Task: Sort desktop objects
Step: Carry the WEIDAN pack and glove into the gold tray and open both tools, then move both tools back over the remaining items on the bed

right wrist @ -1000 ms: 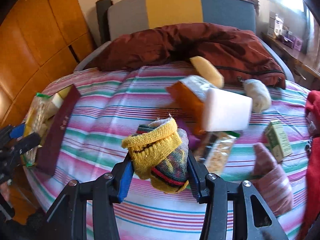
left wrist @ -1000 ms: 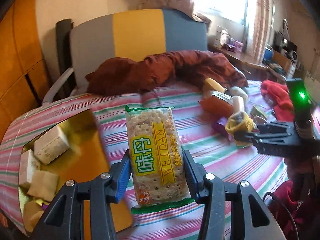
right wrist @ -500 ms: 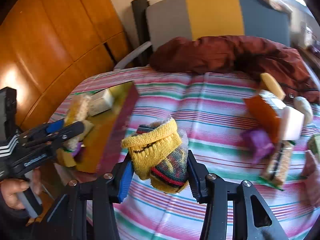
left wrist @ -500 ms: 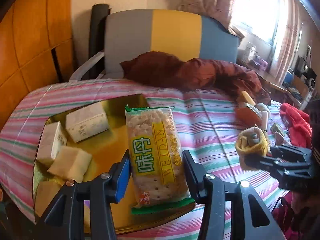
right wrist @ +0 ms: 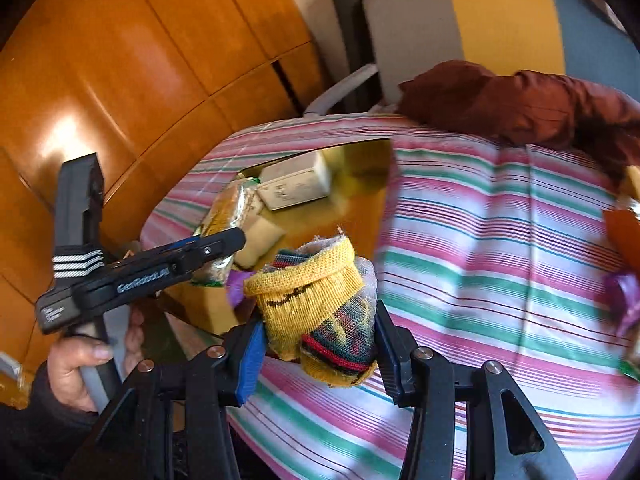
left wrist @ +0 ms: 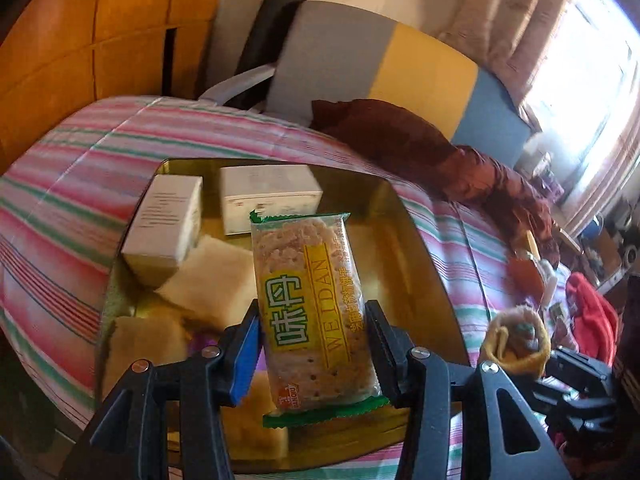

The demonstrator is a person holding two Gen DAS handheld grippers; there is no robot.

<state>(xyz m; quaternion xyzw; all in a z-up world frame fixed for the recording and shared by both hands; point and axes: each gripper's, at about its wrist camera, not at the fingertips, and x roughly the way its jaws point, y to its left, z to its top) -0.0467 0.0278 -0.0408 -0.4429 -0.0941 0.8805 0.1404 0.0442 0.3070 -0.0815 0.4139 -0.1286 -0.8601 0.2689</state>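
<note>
Partway through sorting: both grippers are loaded at the gold tray.

Clamped in the left gripper (left wrist: 314, 344), the cracker packet (left wrist: 312, 308) hangs upright above the gold tray (left wrist: 412, 240), not yet let go; the right gripper (right wrist: 318, 344) squeezes the rolled sock (right wrist: 316, 312) just beside the tray's near edge, over the striped cloth (right wrist: 480, 240). By my reading the job is roughly half done: the tray already holds two white boxes (left wrist: 166, 224), at least three pale foam-like blocks (left wrist: 212, 276) and a bit of purple wrapper (right wrist: 236, 284). Left on the cloth at the far right, as far as blur allows, are one orange item (right wrist: 624, 232) and one purple one (right wrist: 626, 300); other things there cannot be counted. One packet and one sock are in hand.
</note>
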